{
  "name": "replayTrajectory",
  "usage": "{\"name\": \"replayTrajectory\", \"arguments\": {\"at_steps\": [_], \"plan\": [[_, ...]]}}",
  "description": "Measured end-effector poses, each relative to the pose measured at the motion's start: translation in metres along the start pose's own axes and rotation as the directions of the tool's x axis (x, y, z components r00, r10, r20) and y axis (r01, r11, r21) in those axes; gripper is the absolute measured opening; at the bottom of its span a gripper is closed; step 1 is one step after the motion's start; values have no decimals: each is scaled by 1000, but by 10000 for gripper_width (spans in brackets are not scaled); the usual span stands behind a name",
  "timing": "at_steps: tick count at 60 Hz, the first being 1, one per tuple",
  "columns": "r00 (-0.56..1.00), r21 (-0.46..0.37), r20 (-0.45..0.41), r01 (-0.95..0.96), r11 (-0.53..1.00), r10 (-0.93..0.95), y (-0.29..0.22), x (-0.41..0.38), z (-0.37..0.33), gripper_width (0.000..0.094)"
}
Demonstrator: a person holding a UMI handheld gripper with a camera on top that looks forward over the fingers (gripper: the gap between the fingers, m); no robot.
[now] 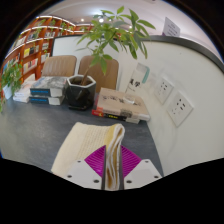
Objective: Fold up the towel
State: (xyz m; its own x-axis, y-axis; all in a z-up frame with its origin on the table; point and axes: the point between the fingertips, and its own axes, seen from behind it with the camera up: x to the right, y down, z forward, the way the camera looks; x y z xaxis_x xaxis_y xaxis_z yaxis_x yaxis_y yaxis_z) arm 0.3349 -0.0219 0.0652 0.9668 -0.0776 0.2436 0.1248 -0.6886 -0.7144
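Note:
A cream towel (88, 142) hangs from my gripper (113, 165) above a grey table (35, 125). Its bunched edge runs down between my two magenta pads (95, 160), and both fingers press on it. The rest of the towel spreads out ahead and to the left of the fingers, lifted off the table. The towel's lower part is hidden behind the fingers.
Beyond the fingers stand a potted plant (110, 35) in a black pot (80, 92), stacked books (122, 105) to its right and more books (45, 90) to its left. A white wall with sockets (180, 105) stands on the right. Wooden chairs (60, 66) and bookshelves (40, 40) lie further back.

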Motion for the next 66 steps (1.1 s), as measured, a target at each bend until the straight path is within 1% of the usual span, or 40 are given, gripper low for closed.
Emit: {"name": "replayTrajectory", "arguments": {"at_steps": [2, 5, 8, 13, 16, 19, 25, 29, 40, 55, 66], "plan": [[1000, -24, -14, 11, 1000, -12, 13, 10, 7, 269], [1000, -31, -20, 7, 999, -7, 22, 16, 12, 357], [1000, -28, 6, -20, 999, 21, 26, 13, 10, 488], [996, 9, 41, -77, 997, 77, 12, 4, -4, 653], [994, 41, 53, -102, 994, 100, -3, -2, -19, 721], [990, 69, 79, -123, 990, 118, -20, -13, -38, 768], [984, 132, 137, -134, 982, 115, -59, -42, -89, 772], [983, 171, 157, -120, 978, 94, -78, -61, -123, 776], [979, 248, 195, -99, 964, 51, -107, -114, -208, 776], [971, 278, 226, -147, 949, 84, -99, -171, -282, 774], [970, 259, 229, -147, 955, 87, -72, -196, -311, 773]]}}
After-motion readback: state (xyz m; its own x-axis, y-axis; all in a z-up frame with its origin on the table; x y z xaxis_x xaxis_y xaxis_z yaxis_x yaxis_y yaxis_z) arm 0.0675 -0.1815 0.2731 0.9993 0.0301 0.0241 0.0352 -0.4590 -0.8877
